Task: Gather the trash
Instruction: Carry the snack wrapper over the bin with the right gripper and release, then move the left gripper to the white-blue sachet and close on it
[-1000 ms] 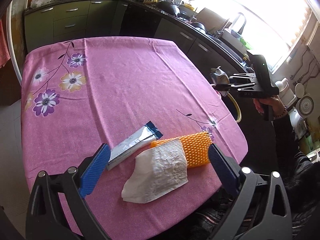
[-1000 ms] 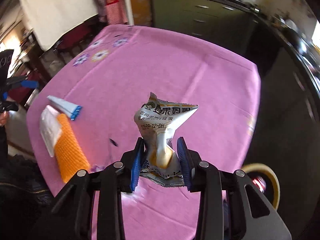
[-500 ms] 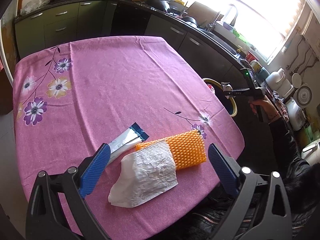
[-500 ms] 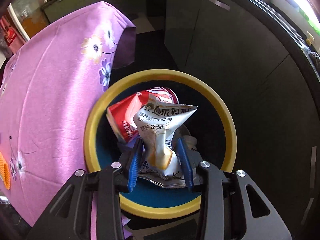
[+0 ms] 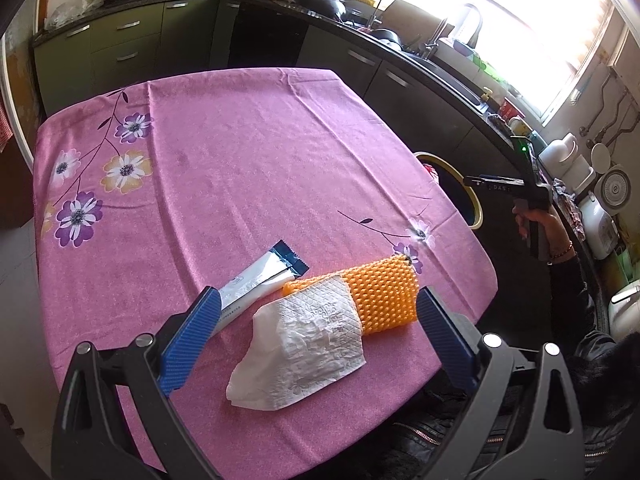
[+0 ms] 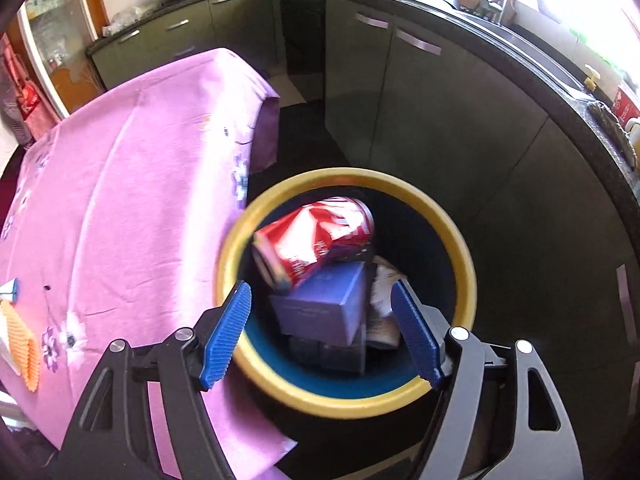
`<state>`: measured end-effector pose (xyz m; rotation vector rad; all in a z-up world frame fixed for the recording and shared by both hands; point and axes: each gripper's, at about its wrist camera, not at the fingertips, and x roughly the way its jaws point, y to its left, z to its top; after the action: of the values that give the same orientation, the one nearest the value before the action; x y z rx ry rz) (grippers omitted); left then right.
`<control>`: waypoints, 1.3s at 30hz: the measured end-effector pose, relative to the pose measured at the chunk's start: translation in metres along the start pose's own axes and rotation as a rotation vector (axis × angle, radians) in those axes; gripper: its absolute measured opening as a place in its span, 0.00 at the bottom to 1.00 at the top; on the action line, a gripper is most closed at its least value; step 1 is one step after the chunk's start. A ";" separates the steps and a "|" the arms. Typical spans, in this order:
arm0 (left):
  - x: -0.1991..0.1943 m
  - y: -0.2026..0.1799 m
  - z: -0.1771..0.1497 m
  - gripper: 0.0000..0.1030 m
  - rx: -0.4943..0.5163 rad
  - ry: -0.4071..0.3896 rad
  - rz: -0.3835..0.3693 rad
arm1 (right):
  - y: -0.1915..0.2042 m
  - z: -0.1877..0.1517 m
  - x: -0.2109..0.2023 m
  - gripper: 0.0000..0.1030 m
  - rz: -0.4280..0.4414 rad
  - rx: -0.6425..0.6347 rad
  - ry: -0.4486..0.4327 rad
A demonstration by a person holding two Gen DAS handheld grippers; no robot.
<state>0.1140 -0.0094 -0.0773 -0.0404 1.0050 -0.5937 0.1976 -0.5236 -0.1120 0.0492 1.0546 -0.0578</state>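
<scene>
Left wrist view looks down close over the table (image 5: 240,184); right wrist view faces down into the bin (image 6: 460,248). Both show the table edge and bin.

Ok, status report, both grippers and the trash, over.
Right gripper open over bin, jaws just opened, nothing between them. Left gripper open above tissue, sponge, sachet. Nothing in the way.

The left gripper (image 5: 316,332) is sitting at the bottom of its frame, blue ribbed jaws spread wide, gripping nothing. The right gripper (image 6: 324,334) is pointing steeply down, jaws just opening, empty; its hand (image 5: 540,226) showing at far right.
</scene>
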 end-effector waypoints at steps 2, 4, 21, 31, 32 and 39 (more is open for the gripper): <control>0.000 -0.001 -0.001 0.91 0.018 0.010 0.012 | 0.010 -0.002 0.000 0.71 0.014 -0.019 -0.008; 0.000 -0.002 -0.001 0.91 0.045 0.021 0.030 | 0.024 -0.005 -0.005 0.71 0.039 -0.040 -0.016; 0.078 0.032 0.055 0.90 0.682 0.298 0.092 | 0.086 -0.023 -0.023 0.75 0.097 -0.112 -0.028; 0.098 0.036 0.049 0.76 0.735 0.393 0.002 | 0.084 -0.028 -0.013 0.75 0.101 -0.083 0.008; 0.095 0.034 0.047 0.76 0.737 0.392 -0.010 | 0.085 -0.027 -0.012 0.75 0.104 -0.084 0.009; 0.081 0.027 0.043 0.76 0.704 0.365 -0.012 | 0.098 -0.024 -0.003 0.75 0.136 -0.112 0.020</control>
<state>0.1925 -0.0365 -0.1252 0.7052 1.0953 -0.9604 0.1820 -0.4236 -0.1201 0.0201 1.0704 0.1253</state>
